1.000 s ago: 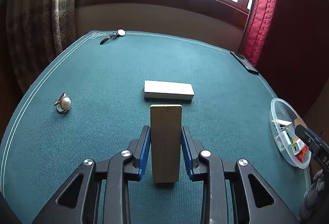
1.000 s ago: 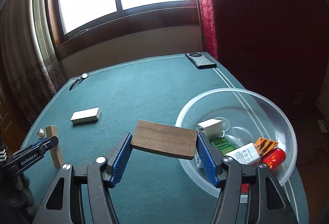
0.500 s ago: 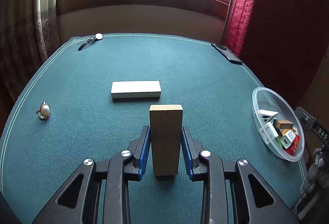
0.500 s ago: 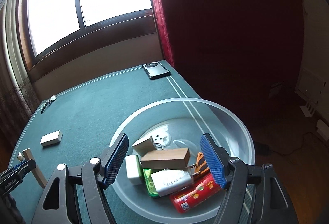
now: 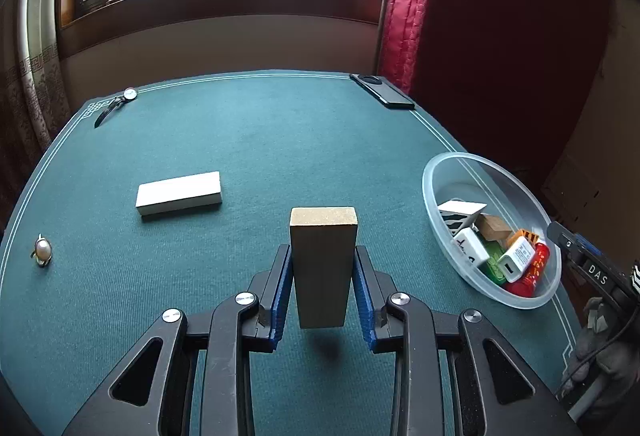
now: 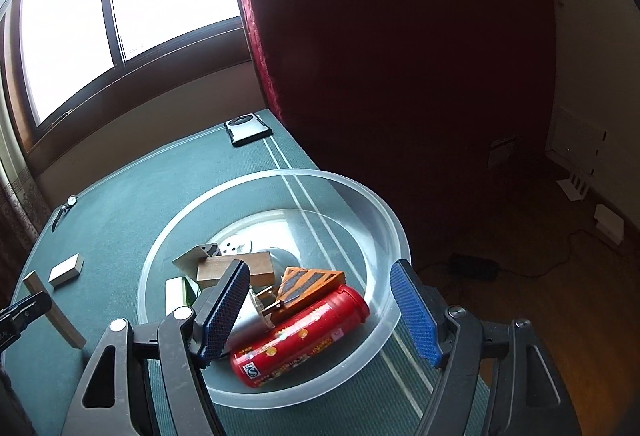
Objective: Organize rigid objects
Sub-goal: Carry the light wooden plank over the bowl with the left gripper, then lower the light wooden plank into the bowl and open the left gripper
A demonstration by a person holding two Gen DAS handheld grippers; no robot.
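Observation:
My left gripper (image 5: 323,300) is shut on a light wooden block (image 5: 323,264), held upright above the green table; the block also shows in the right wrist view (image 6: 52,310). My right gripper (image 6: 320,310) is open and empty over a clear plastic bowl (image 6: 384,220). In the bowl lie a dark wooden block (image 6: 236,268), a red can (image 6: 300,332), an orange striped piece (image 6: 308,282) and other small items. The bowl (image 5: 444,172) stands to the right of the left gripper. A white block (image 5: 179,192) lies on the table to the left.
A pearl ring (image 5: 42,250) lies near the left edge. A wristwatch (image 5: 116,104) lies at the far left corner. A black phone (image 5: 382,96) lies at the far right corner. The bowl sits close to the table's right edge (image 6: 400,360).
My right gripper moved over the bowl, opened and let the dark wooden block drop into it. My left gripper, still holding the light block, swung its view right toward the bowl.

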